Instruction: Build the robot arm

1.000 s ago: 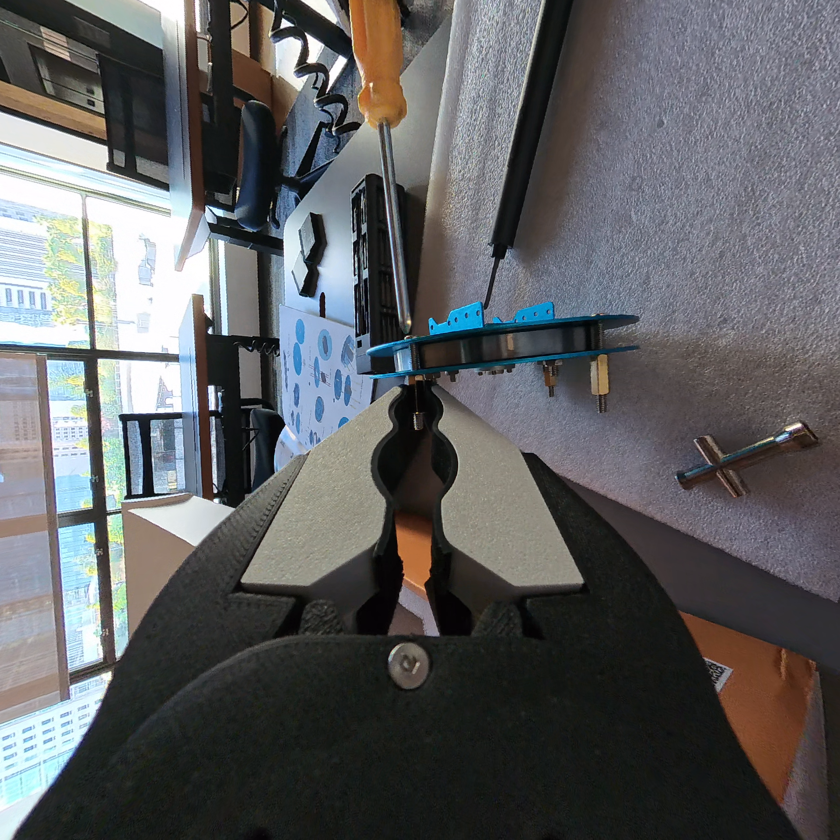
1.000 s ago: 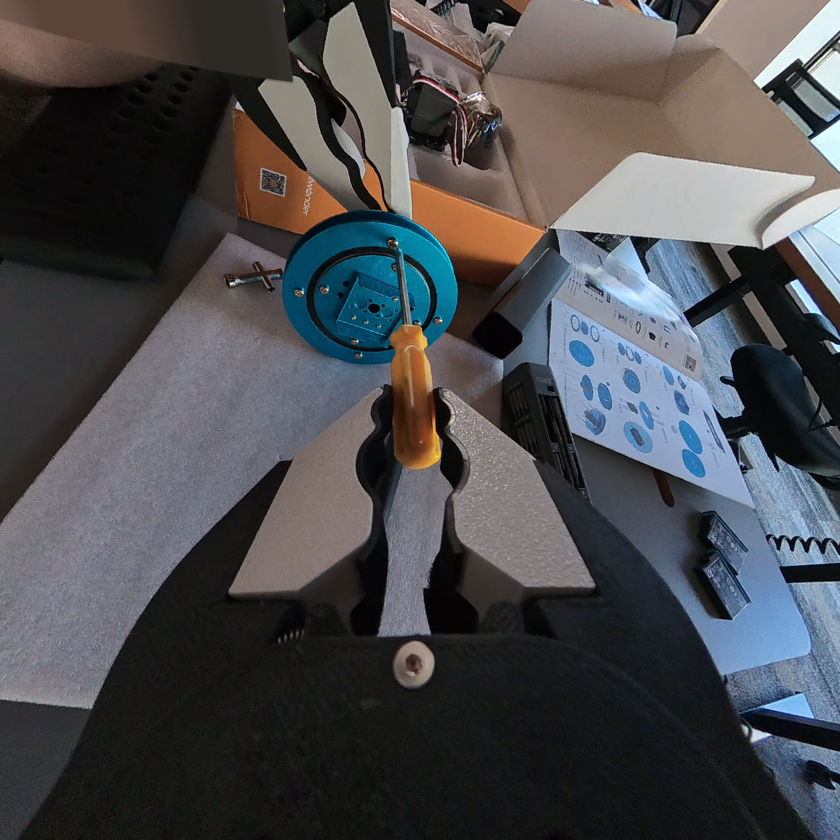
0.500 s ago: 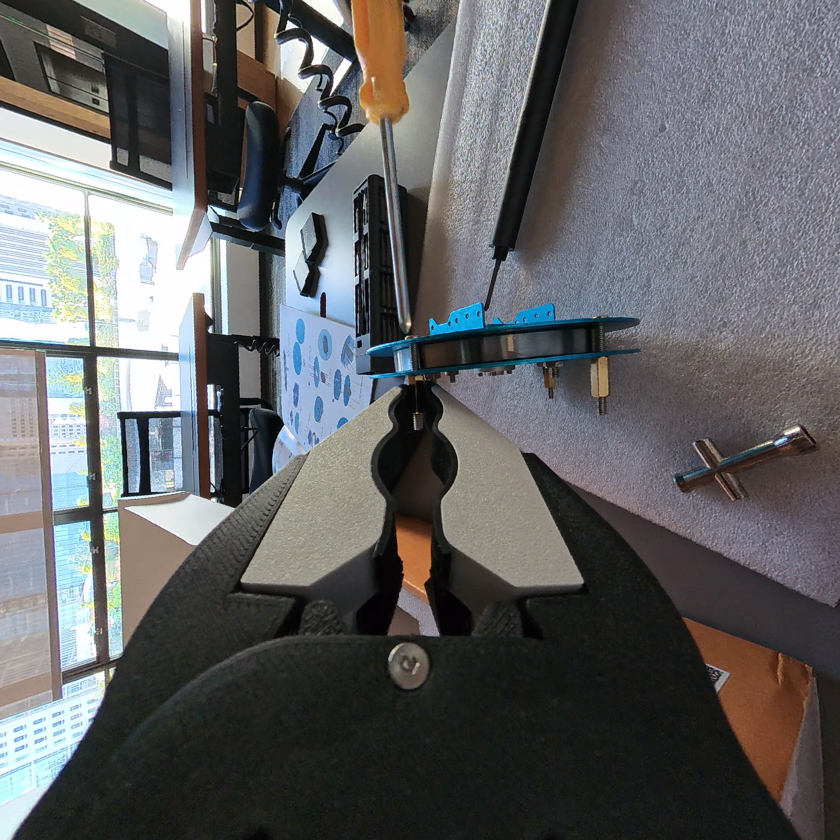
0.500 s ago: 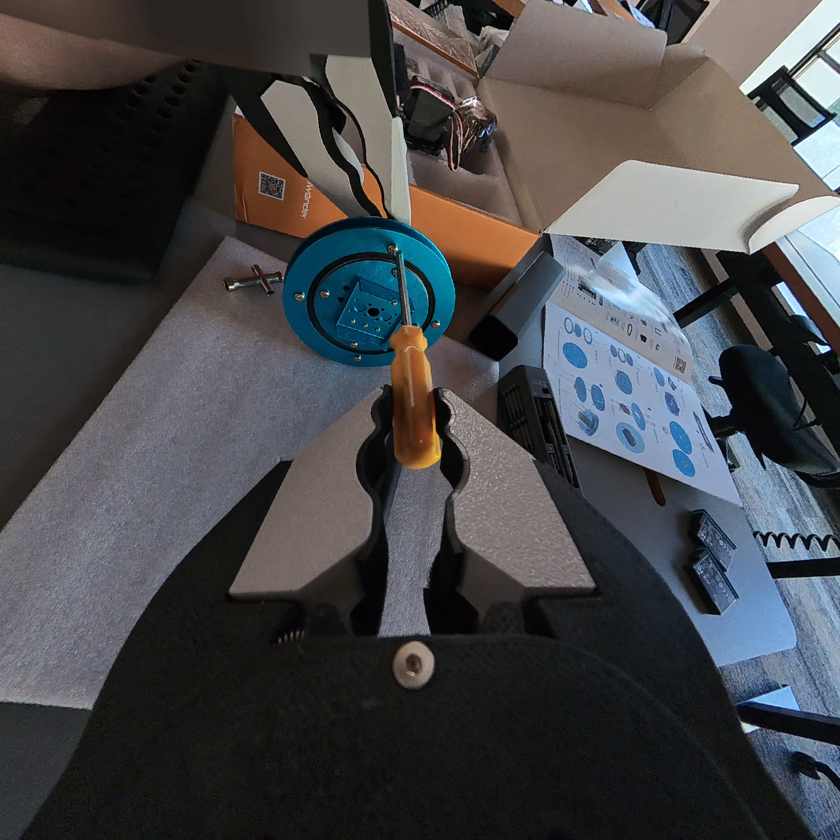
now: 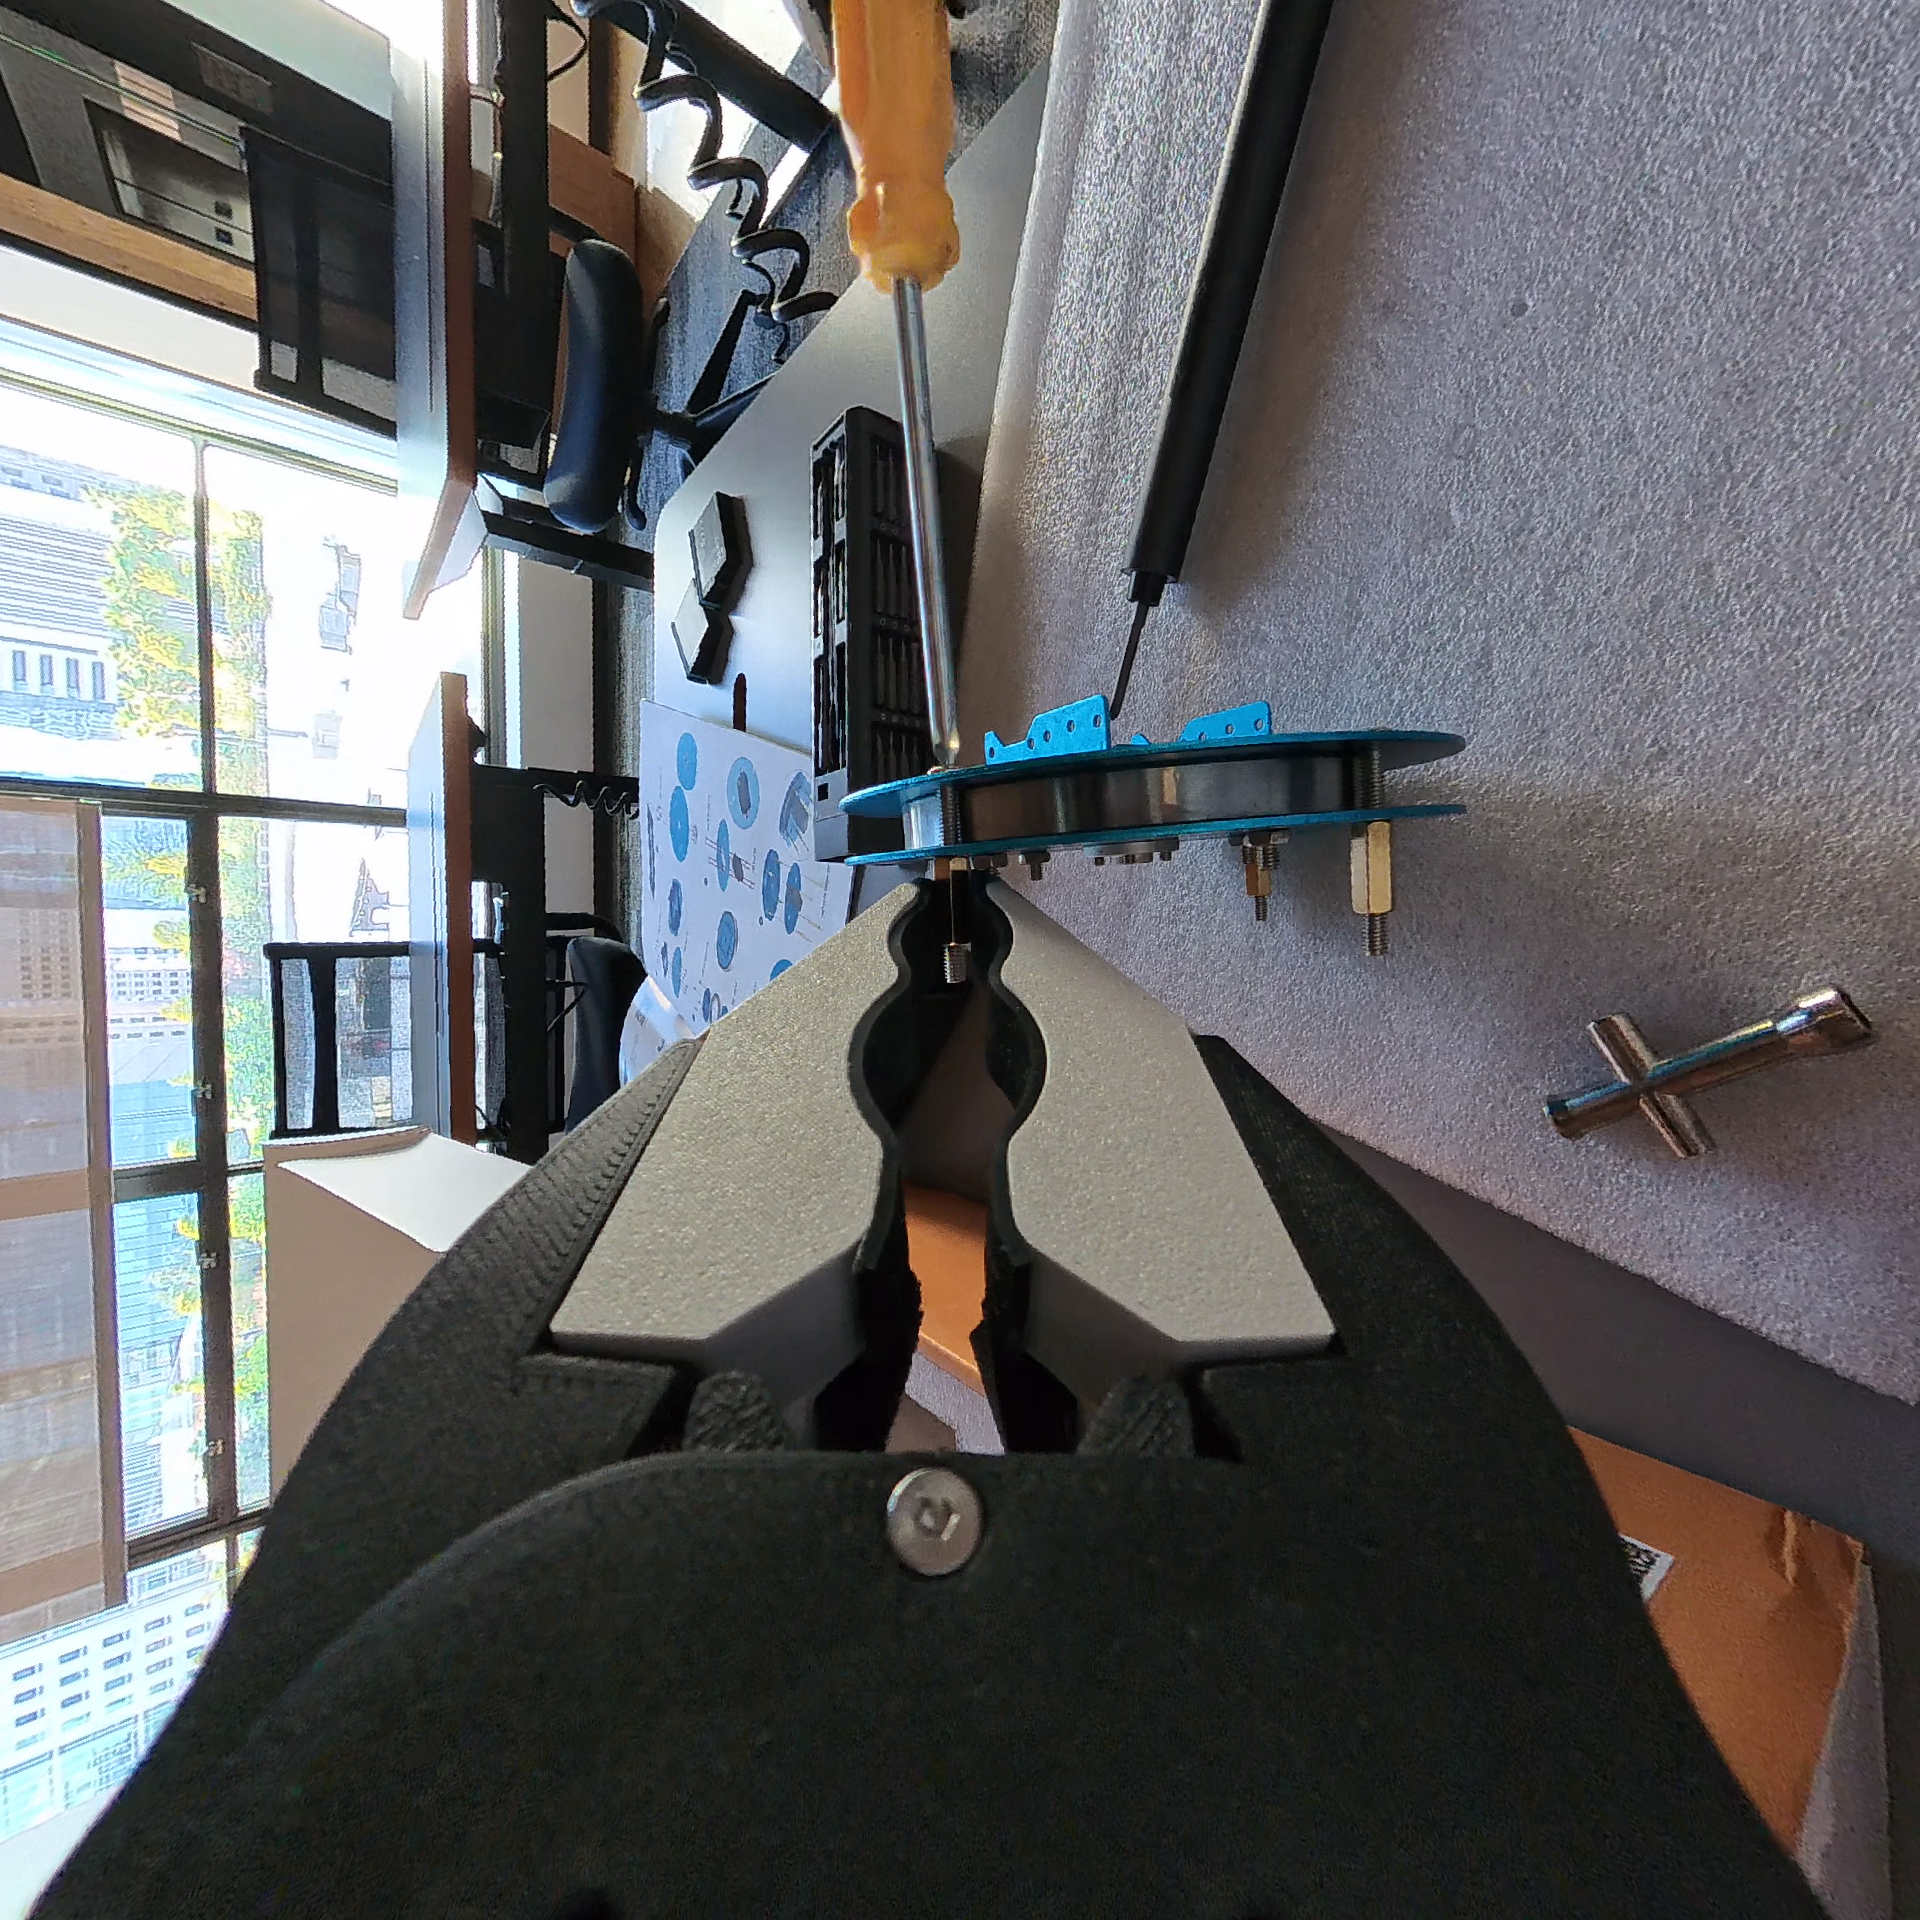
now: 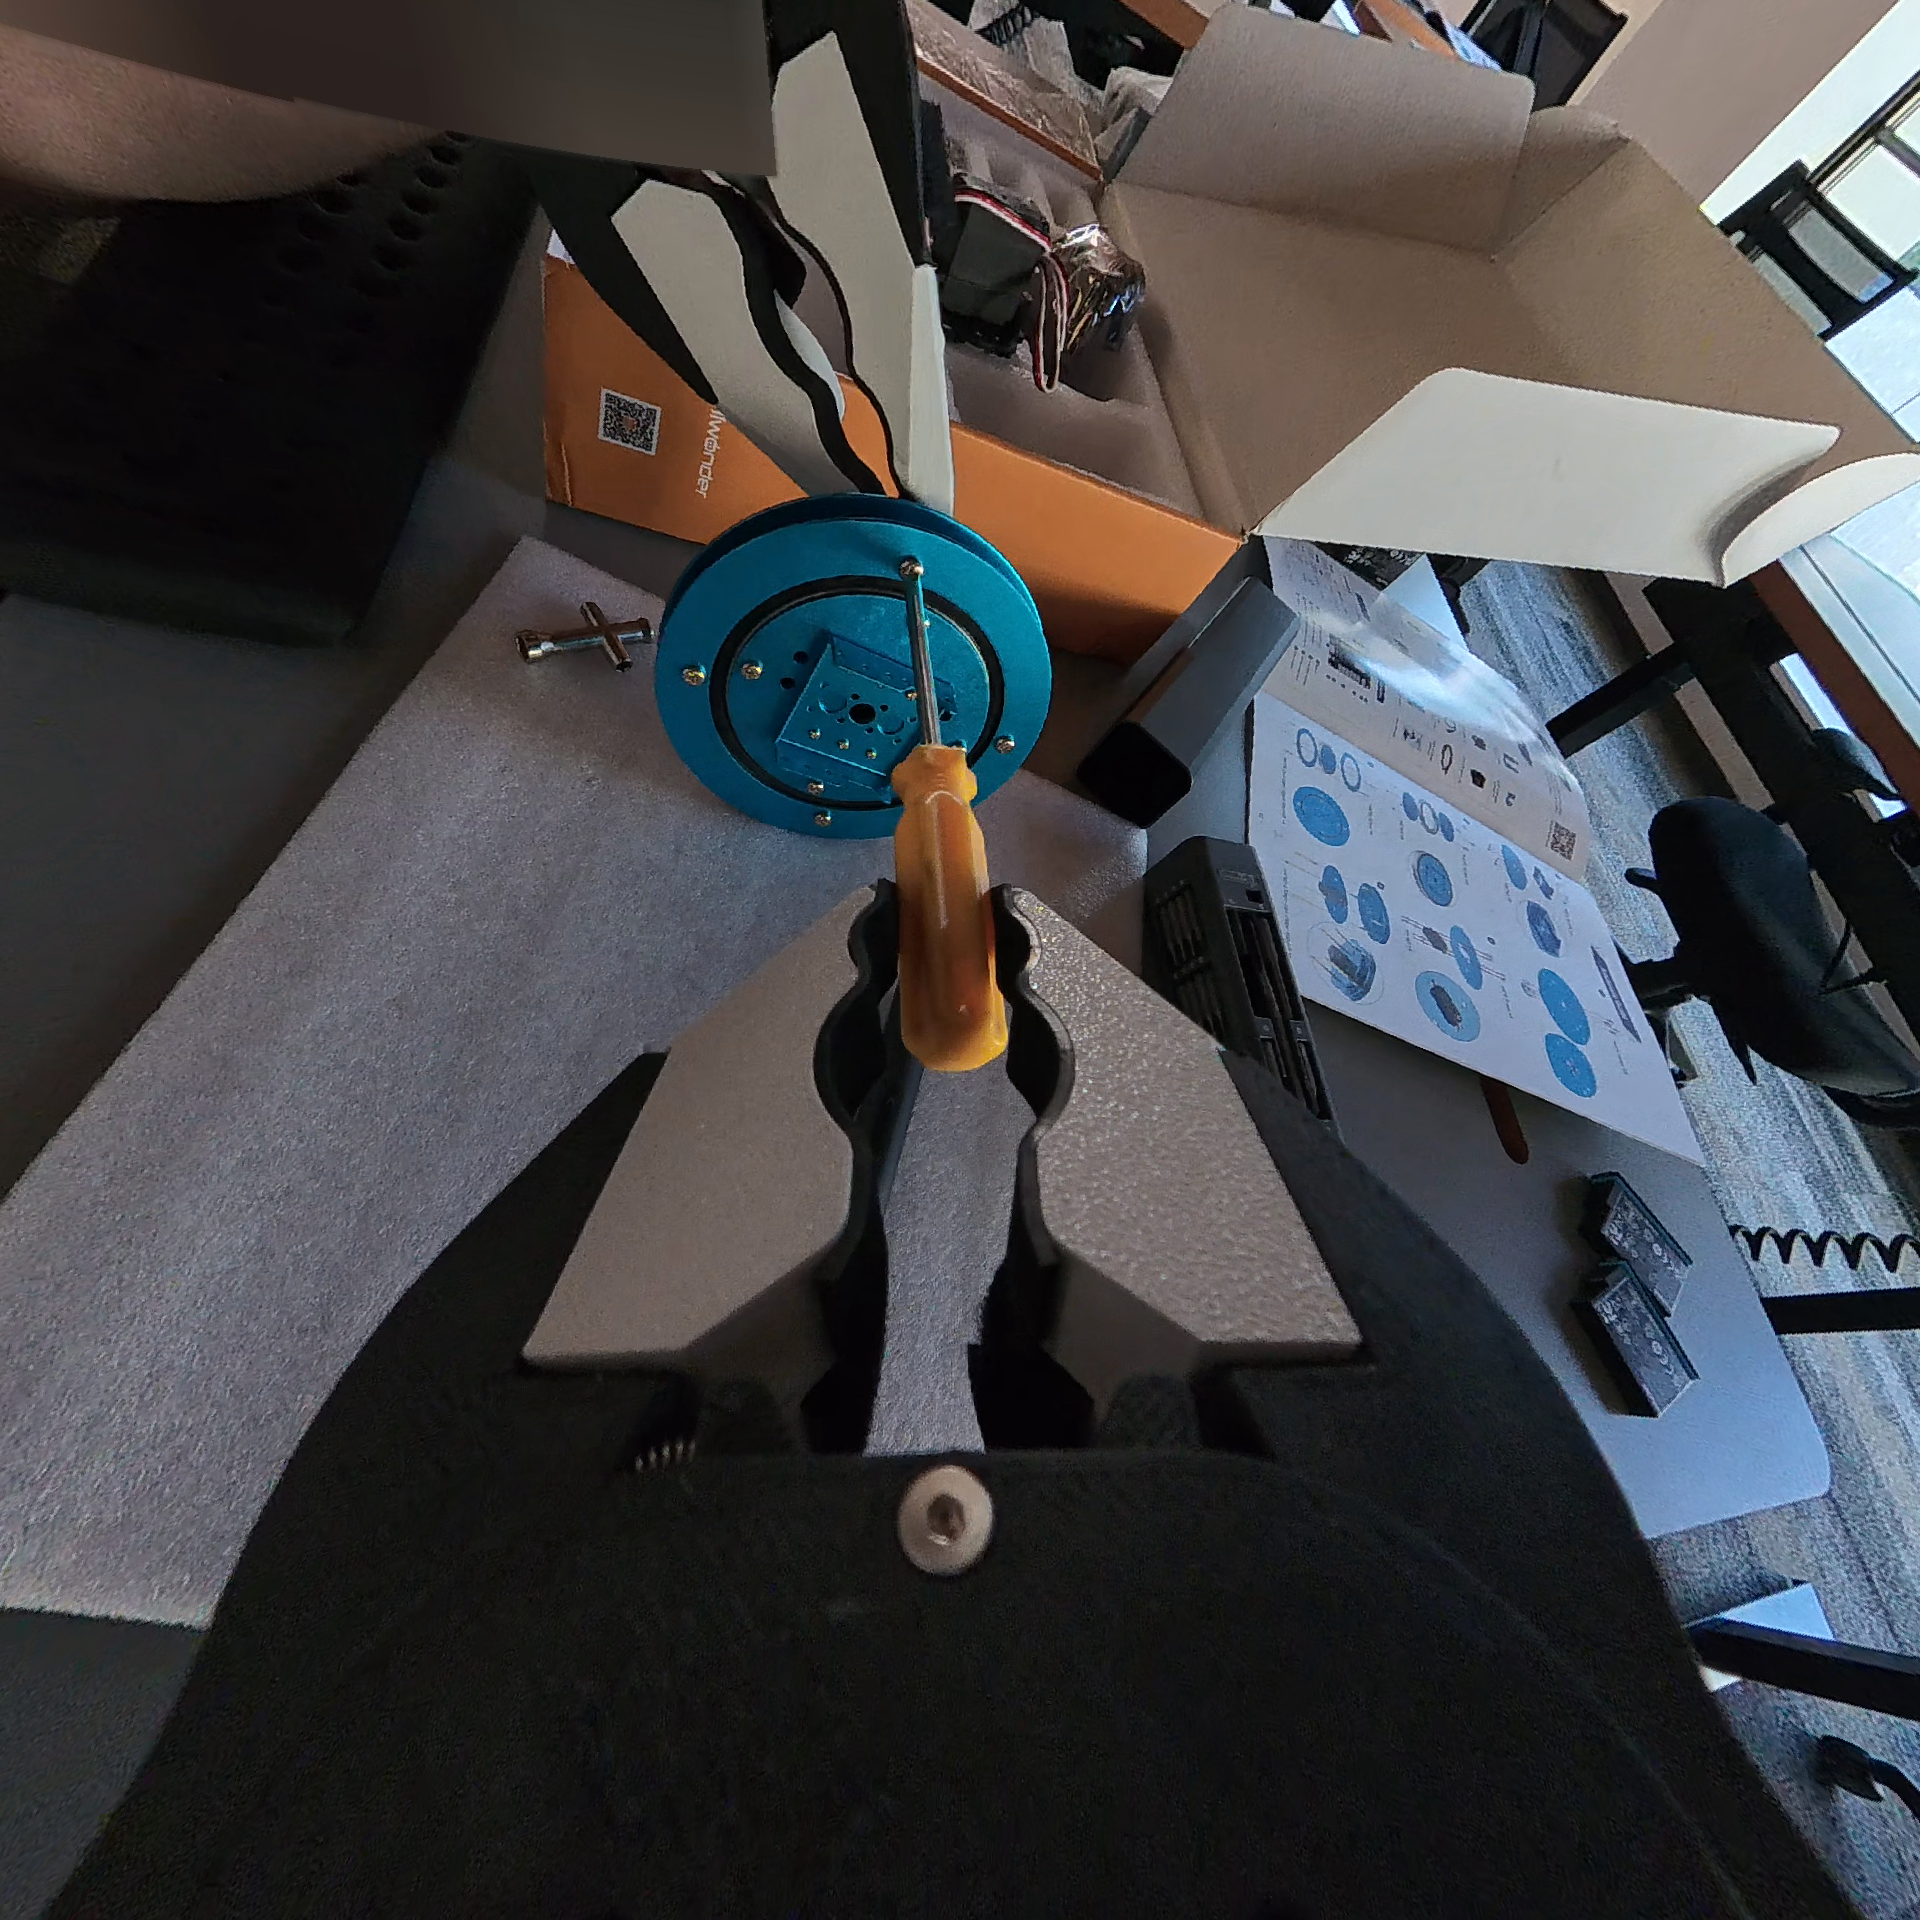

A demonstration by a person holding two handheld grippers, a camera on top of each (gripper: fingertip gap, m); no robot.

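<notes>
A blue two-plate metal disc [image 6: 852, 665] stands on edge on grey foam; in the left wrist view [image 5: 1143, 774] I see it edge-on. My left gripper [image 5: 953, 904] is shut on a small brass standoff [image 5: 953, 935] that sticks out of the disc's back near its rim. It also shows in the right wrist view [image 6: 831, 260], behind the disc's top. My right gripper [image 6: 945, 914] is shut on the handle of an orange screwdriver [image 6: 940, 914]. The screwdriver's tip rests on a screw [image 6: 912, 566] at the disc's top rim, opposite the standoff.
A metal cross wrench [image 6: 587, 636] lies left of the disc. An open orange cardboard box [image 6: 727, 457] stands behind it. A grey tube [image 6: 1184, 717], a black bit case [image 6: 1236, 977] and an instruction sheet [image 6: 1455, 883] lie to the right. A black screwdriver [image 5: 1216, 312] lies on the foam. There is about 12 cm between the tips of the two grippers.
Almost nothing has changed. The screwdriver handle has shifted slightly while its tip stays on the same screw. Both grippers keep their hold.
</notes>
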